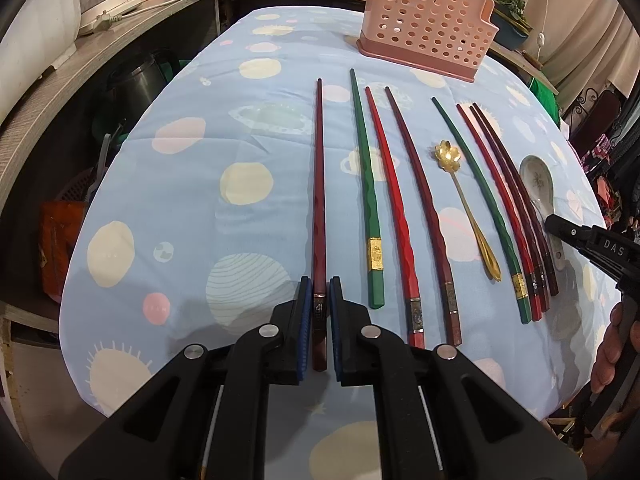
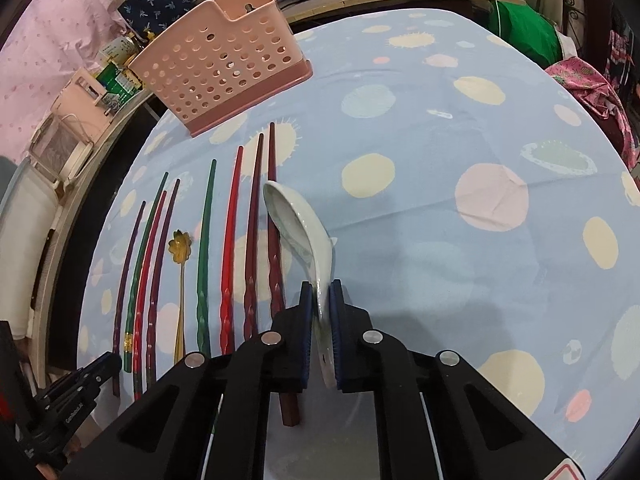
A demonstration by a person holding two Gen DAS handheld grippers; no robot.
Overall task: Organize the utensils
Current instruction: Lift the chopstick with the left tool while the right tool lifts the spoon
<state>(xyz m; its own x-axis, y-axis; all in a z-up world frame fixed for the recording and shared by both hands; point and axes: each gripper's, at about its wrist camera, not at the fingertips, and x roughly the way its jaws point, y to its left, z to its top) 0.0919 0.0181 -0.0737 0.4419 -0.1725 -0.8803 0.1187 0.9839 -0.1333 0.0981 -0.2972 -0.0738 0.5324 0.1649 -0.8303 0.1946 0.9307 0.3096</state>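
Several chopsticks lie in a row on the blue cloth. My left gripper (image 1: 320,292) is shut on the leftmost dark red chopstick (image 1: 319,184), which still rests on the table. My right gripper (image 2: 320,292) is shut on the handle of a white ceramic spoon (image 2: 298,224), tilted on its side; the spoon also shows in the left wrist view (image 1: 536,178). A gold flower spoon (image 1: 464,196) lies between the chopsticks. A pink perforated utensil holder (image 1: 428,20) stands at the far end of the table, also seen in the right wrist view (image 2: 224,60).
Green (image 1: 366,184), red (image 1: 390,200) and dark red (image 1: 424,208) chopsticks lie right of my left gripper. A wooden shelf (image 1: 48,100) with appliances runs along the left. Clothes and clutter sit off the table's right edge (image 2: 592,80).
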